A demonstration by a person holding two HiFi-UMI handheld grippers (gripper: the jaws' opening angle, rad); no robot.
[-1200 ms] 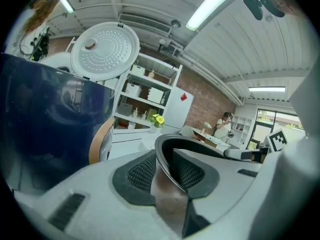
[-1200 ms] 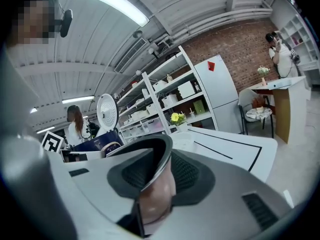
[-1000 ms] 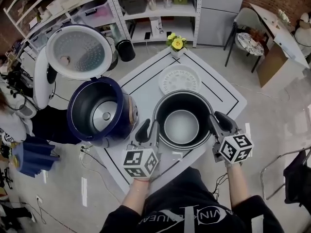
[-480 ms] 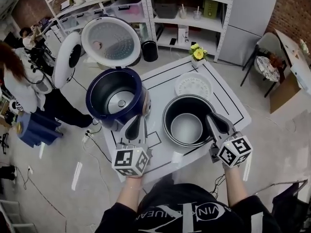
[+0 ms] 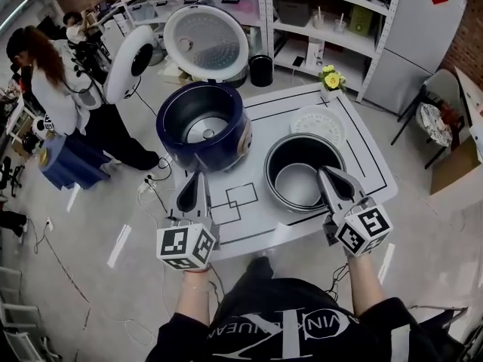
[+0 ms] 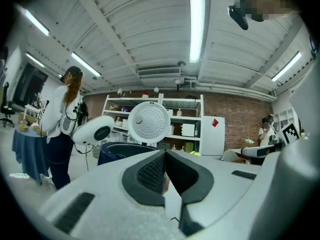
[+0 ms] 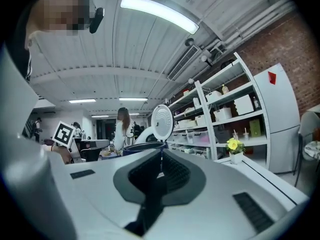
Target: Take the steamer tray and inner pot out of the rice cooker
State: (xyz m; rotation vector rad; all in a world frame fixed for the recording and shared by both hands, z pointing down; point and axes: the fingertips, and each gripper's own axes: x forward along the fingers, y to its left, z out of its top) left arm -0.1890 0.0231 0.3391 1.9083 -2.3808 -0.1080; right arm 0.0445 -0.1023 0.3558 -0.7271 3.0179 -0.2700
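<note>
Just beyond the tips of my right tool [image 5: 326, 172], in the head view, the inner pot [image 5: 290, 157] stands on the desk [image 5: 260, 226]. The tips hang over its near rim, and I judge them to be above it rather than on it. Past the pot, farther from that tool, lies the white steamer tray [image 5: 317, 123]. Ahead of my left tool [image 5: 198, 176], and apart from it, the dark blue rice cooker [image 5: 226, 145] stands with its lid [image 5: 205, 42] thrown up and its well bare down to the heating plate. With both parts out on the desk, I take the job as done.

In the left gripper view, the left tool [image 6: 165, 153] has just been closing. Its pads meet, with nothing between them. The rice cooker [image 6: 112, 151] sits beyond the tips and a little to the left, with the lid [image 6: 149, 122] upright above it.

In the right gripper view, the right tool [image 7: 161, 160] has also just been closing, and its pads are together and empty. Straight past the tips I see the rim of the rice cooker [image 7: 142, 146] and its lid [image 7: 162, 121]. The potted flowers [image 7: 231, 146] are off to the right. The pot is below this view.

To finish well, I would keep both tools narrow and high. The right one should come away from the pot's rim without clipping it, and neither should sweep across the desk near the light tray.
</note>
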